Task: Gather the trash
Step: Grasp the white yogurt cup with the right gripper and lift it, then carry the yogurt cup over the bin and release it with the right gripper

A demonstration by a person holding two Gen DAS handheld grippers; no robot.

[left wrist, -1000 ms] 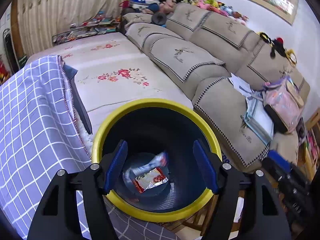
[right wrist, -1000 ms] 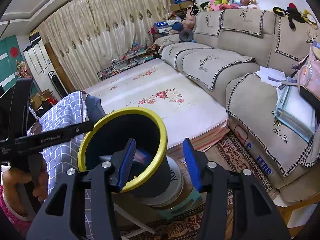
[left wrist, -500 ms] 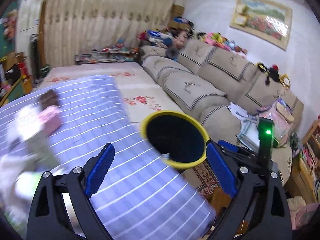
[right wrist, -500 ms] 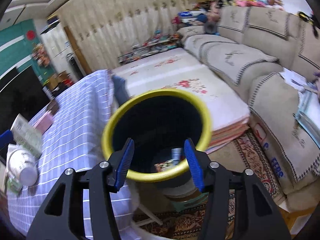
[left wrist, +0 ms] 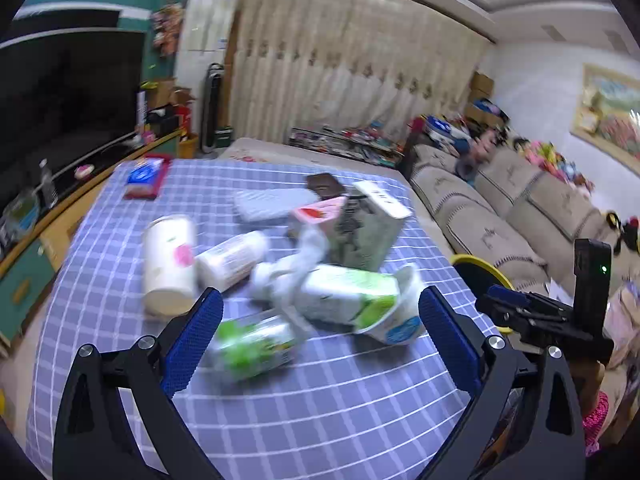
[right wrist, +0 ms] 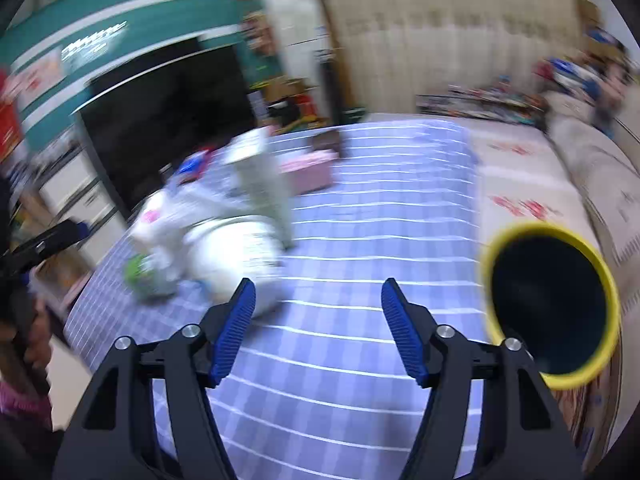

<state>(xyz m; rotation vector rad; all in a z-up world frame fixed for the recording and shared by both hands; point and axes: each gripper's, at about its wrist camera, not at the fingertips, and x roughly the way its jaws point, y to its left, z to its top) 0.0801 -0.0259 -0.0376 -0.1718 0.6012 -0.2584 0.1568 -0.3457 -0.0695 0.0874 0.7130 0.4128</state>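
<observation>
With your left gripper (left wrist: 318,334) and right gripper (right wrist: 316,330) both opening and empty, a rushed grab could scatter the jumbled white cartons and cups (left wrist: 320,280) off the checked blue tabletop (left wrist: 320,408).

Left gripper (left wrist: 320,332): has swung off the yellow-rimmed bin (left wrist: 478,270); jaws wider than before, opening, nothing between them.
Ahead of left fingers: a heap of trash (left wrist: 304,276) on the checked tablecloth (left wrist: 320,408) (cups, cartons, a green-labelled bottle), where a second ago the bin's inside lay.
Bin, left view: now beyond the right finger.
Right gripper (right wrist: 316,332): has turned from the bin to bare cloth; jaws opening, empty.
Bin, right view: now outside the right finger.
</observation>
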